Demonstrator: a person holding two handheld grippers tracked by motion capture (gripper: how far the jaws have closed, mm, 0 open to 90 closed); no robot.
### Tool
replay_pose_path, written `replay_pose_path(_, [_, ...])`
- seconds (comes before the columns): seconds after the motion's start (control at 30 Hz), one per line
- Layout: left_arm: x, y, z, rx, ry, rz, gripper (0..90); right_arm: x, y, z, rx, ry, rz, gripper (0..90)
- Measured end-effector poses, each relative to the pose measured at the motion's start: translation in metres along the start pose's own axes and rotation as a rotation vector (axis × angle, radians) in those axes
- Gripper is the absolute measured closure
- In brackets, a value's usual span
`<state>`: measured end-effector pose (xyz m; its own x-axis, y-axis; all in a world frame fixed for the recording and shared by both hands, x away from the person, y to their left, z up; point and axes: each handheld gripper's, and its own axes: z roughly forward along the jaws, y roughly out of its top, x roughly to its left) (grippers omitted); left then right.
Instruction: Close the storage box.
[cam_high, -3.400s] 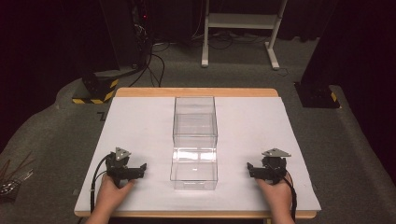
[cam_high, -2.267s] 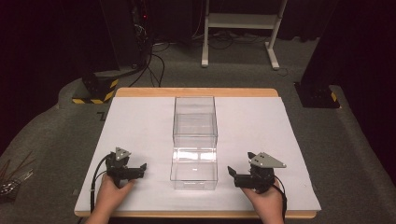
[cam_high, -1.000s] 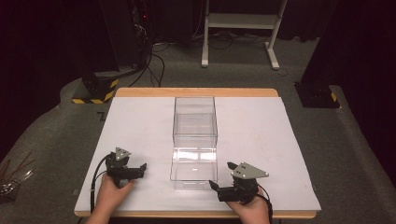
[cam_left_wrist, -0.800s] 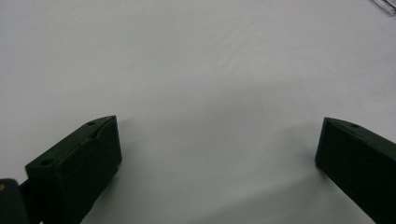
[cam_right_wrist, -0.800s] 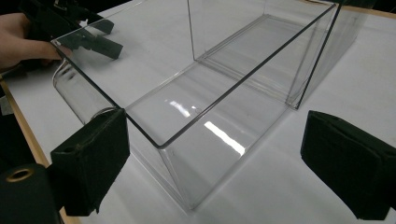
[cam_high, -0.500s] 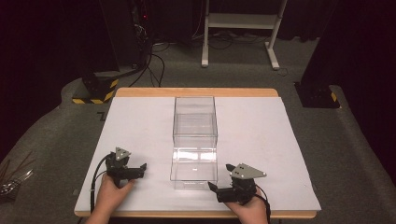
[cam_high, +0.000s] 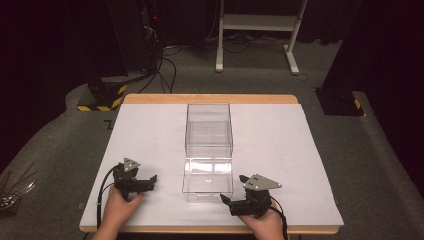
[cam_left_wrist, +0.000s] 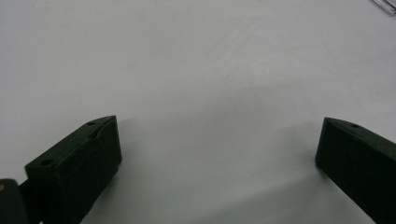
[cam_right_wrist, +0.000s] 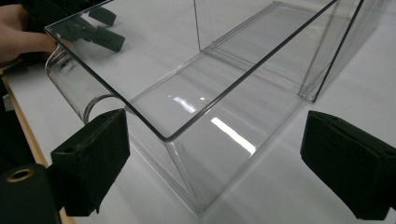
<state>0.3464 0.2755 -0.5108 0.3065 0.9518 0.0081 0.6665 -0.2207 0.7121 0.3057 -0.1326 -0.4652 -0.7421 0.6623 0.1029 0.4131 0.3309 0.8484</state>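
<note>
A long clear plastic box (cam_high: 208, 147) with an open top lies lengthwise down the middle of the white table (cam_high: 300, 150). In the high view my right gripper (cam_high: 228, 202) rests by the box's near right corner, pointing left toward it. The right gripper view has my right gripper (cam_right_wrist: 215, 149) open, jaws wide apart, with the box's near corner (cam_right_wrist: 187, 158) just ahead between them, not touched. My left gripper (cam_high: 151, 182) lies left of the box near the front edge. My left gripper (cam_left_wrist: 215, 144) is open over bare table.
Through the clear wall, the right gripper view shows the person's other hand (cam_right_wrist: 18, 32). Beyond the table's wooden far edge (cam_high: 210, 99), cables, black stand bases (cam_high: 340, 102) and a white frame (cam_high: 260, 30) sit on the floor. Metal tools (cam_high: 15, 192) lie at the left.
My right gripper has moved left and toward the front edge, ending beside the box's near right corner. It has held still for the last half second. The left gripper stayed put.
</note>
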Motion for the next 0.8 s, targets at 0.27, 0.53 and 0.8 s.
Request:
replay_pose_path(0.27, [0.0, 0.0, 0.0, 0.001, 0.0, 0.0, 0.4, -0.002, 0.0, 0.002, -0.01, -0.014, -0.004, 8.1])
replay_pose_path(0.53, [0.0, 0.0, 0.0, 0.0, -0.001, -0.001, 0.4, -0.003, 0.002, 0.007, -0.012, -0.021, -0.007, 7.8])
replay_pose_path(0.8, [0.0, 0.0, 0.0, 0.0, -0.001, -0.001, 0.4, -0.004, 0.003, 0.011, -0.014, -0.028, -0.012, 7.7])
